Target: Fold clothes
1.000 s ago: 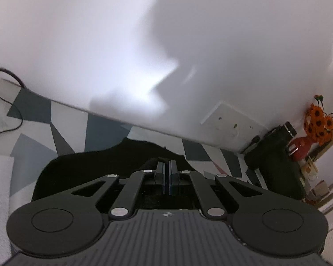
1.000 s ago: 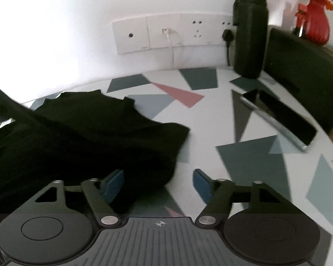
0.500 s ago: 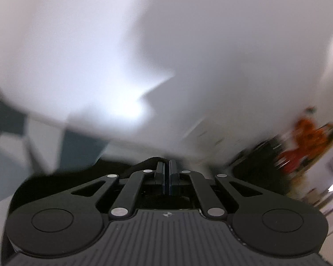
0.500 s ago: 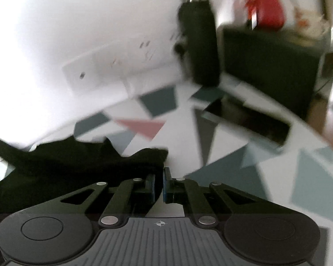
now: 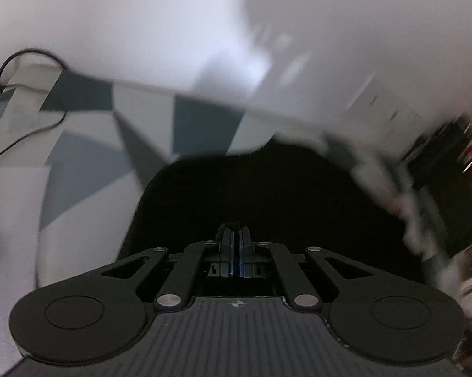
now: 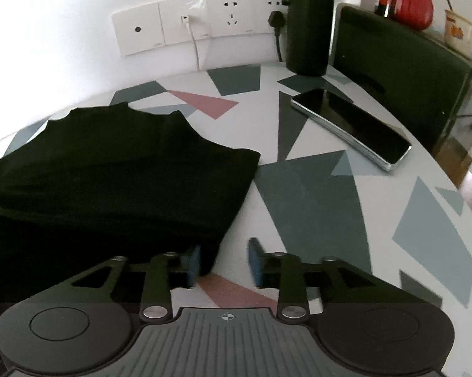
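My right claw (image 6: 225, 262) has just sprung open beside the black shirt (image 6: 119, 169) lying folded on the table (image 6: 314, 194) to its left, while my left claw (image 5: 236, 251) stays pinched shut above it, so this fold looks finished.

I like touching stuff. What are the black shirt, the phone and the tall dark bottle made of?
Black shirt: probably soft knit cloth, matte; it drapes in folds. Phone: looks like glass with a shiny metal-like rim; it reflects light. Tall dark bottle: smooth, slightly glossy; metal or plastic, I cannot tell which.
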Motion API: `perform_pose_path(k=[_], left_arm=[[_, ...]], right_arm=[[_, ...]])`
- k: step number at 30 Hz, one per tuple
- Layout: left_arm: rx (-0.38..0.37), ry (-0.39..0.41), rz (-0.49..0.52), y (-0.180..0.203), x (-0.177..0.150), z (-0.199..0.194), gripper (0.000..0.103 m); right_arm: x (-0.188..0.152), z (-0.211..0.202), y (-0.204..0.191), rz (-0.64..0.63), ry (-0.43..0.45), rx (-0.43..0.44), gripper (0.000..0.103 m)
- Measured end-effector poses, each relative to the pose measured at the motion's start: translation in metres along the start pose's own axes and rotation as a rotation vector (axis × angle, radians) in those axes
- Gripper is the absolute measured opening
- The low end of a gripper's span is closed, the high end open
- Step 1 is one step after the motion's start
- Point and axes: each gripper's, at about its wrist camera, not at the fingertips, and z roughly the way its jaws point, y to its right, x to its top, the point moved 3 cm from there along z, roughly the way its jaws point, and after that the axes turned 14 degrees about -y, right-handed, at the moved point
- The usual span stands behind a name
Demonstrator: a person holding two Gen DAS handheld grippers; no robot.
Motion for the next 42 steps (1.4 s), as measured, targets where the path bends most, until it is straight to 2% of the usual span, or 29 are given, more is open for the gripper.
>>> perform_pose_path(k=[3, 4, 8, 10, 12, 14, 15, 16, 18, 19, 20, 22, 24, 28, 31, 34, 39, 42], left_arm=[[0.019, -0.008, 0.018, -0.001, -0.008, 0.005, 0.003], [0.019, -0.005, 0.02, -0.001, -0.009, 0.004, 0.003], [0.02, 0.0, 0.023, -0.004, -0.012, 0.002, 0.003], [0.024, -0.004, 0.023, -0.003, -0.01, 0.005, 0.003], [0.031, -0.009, 0.026, -0.001, -0.011, 0.006, 0.003], [0.044, -0.015, 0.036, -0.001, -0.013, 0.009, 0.003], [0.048, -0.016, 0.041, -0.001, -0.014, 0.01, 0.003], [0.051, -0.016, 0.042, -0.001, -0.015, 0.01, 0.003], [0.052, -0.016, 0.042, -0.002, -0.017, 0.011, 0.003], [0.052, -0.016, 0.039, -0.003, -0.017, 0.011, 0.003], [0.051, -0.016, 0.036, -0.003, -0.018, 0.012, 0.003], [0.051, -0.014, 0.034, -0.004, -0.019, 0.013, 0.004], [0.055, -0.009, 0.036, -0.004, -0.021, 0.014, 0.004], [0.056, -0.005, 0.029, -0.002, -0.024, 0.015, 0.004], [0.058, -0.003, 0.043, 0.005, -0.028, 0.016, 0.004], [0.081, 0.009, 0.06, 0.01, -0.03, 0.017, 0.004], [0.056, 0.005, 0.043, 0.006, -0.029, 0.017, 0.005], [0.02, -0.01, 0.018, 0.002, -0.028, 0.016, 0.008]], right_arm=[[0.01, -0.009, 0.005, -0.009, 0.016, 0.046, 0.054], [0.015, -0.014, 0.007, -0.009, 0.034, 0.062, 0.057], [0.041, -0.018, 0.018, 0.041, 0.078, 0.106, 0.062], [0.053, -0.009, 0.025, 0.085, 0.073, 0.134, 0.063], [0.063, 0.01, 0.029, 0.113, 0.029, 0.134, 0.062], [0.068, 0.029, 0.029, 0.127, -0.005, 0.102, 0.058], [0.07, 0.038, 0.028, 0.134, -0.019, 0.086, 0.051], [0.071, 0.043, 0.027, 0.137, -0.01, 0.071, 0.047], [0.074, 0.049, 0.024, 0.133, 0.006, 0.042, 0.047], [0.076, 0.05, 0.022, 0.126, 0.006, 0.028, 0.042], [0.077, 0.052, 0.02, 0.119, 0.006, 0.016, 0.026], [0.081, 0.054, 0.017, 0.092, 0.001, 0.034, 0.005], [0.086, 0.053, 0.018, 0.091, 0.006, 0.045, 0.005], [0.101, 0.03, 0.022, 0.109, 0.156, 0.011, 0.004], [0.102, 0.017, 0.014, 0.082, 0.207, -0.073, 0.004], [0.095, 0.025, 0.006, 0.042, 0.165, -0.133, 0.004], [0.096, 0.052, 0.022, 0.108, 0.063, -0.108, 0.004], [0.095, 0.057, 0.019, 0.075, 0.056, -0.137, 0.009]])
